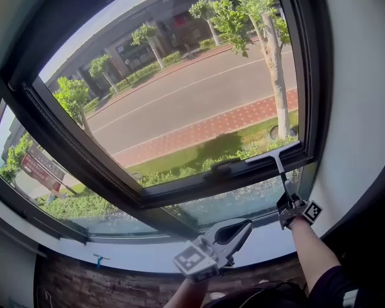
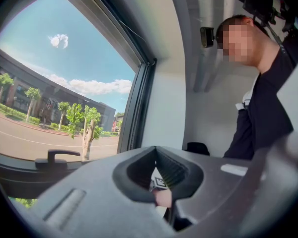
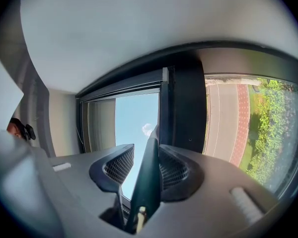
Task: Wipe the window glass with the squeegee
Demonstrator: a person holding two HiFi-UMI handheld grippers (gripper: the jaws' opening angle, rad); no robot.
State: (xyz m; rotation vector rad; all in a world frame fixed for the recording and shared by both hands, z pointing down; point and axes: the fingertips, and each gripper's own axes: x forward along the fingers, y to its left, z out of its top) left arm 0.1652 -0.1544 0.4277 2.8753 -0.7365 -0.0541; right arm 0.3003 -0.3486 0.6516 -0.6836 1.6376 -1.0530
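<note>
Squeegee (image 1: 274, 154) blade lies against the window glass (image 1: 179, 95) at the pane's near right corner, its handle clenched in the right claw (image 1: 287, 197). Left claw (image 1: 246, 225) hangs lower, closed on nothing, apart from the glass.

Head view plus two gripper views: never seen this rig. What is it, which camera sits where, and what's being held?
There is no robot here. A person holds a two-jaw gripper in each hand. The head view comes from a camera on the person's head, facing a window. Each gripper view comes from a camera riding on that gripper and looking along its jaws. The right gripper is shut on the handle of the squeegee, whose blade sits at the lower right corner of the upper pane. The left gripper is lower, over the sill, with its jaws together and nothing between them. The cube with square markers is part of the gripper.
</note>
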